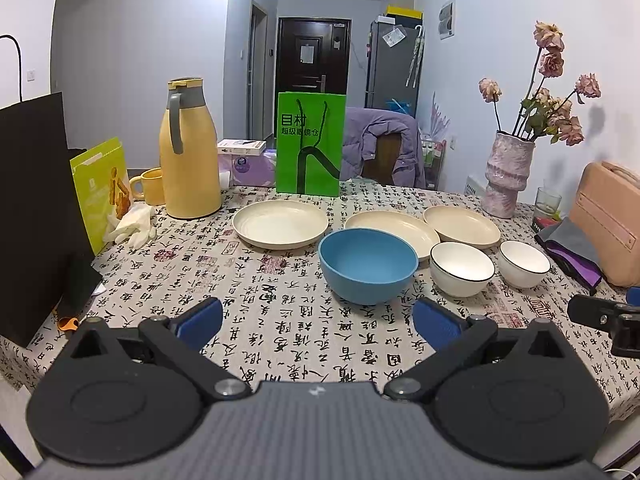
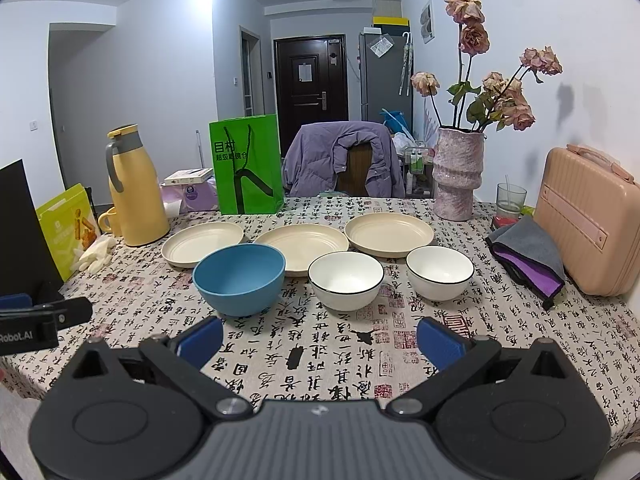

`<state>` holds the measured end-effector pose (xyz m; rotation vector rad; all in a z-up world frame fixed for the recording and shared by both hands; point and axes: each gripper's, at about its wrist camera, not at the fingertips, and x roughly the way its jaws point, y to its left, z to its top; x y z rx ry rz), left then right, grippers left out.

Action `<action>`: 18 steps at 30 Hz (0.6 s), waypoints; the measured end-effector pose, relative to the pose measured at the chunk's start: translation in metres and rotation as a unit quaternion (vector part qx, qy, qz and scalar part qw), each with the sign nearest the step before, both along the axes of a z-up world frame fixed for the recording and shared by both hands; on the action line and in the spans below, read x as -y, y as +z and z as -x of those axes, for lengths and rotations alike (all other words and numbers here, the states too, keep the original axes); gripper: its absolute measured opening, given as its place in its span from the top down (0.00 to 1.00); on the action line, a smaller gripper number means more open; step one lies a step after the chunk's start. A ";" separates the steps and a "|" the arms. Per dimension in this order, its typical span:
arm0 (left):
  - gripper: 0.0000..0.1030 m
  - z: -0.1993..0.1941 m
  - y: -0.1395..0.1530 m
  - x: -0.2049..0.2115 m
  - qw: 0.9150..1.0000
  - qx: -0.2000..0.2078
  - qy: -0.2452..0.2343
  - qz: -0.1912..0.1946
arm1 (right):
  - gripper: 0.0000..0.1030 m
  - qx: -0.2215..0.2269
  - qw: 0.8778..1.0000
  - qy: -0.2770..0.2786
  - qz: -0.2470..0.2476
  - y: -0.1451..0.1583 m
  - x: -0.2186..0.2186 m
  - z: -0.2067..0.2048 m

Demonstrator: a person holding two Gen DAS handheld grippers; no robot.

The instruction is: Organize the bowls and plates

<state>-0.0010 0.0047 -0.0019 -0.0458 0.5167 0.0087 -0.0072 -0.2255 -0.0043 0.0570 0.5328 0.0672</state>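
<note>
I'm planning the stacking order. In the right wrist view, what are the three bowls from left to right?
blue bowl → left white bowl → right white bowl

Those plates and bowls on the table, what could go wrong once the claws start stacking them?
The blue bowl overlaps the middle plate, so pulling that plate first could tip it. The two white bowls look smooth and might slip from an open claw. The vase stands close behind the right plate; a wide reach could knock it.
</note>
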 end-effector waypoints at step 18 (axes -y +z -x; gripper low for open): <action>0.00 0.000 0.000 -0.001 1.000 0.002 0.000 0.000 | 0.00 0.000 1.000 0.000 0.001 0.001 0.000 0.000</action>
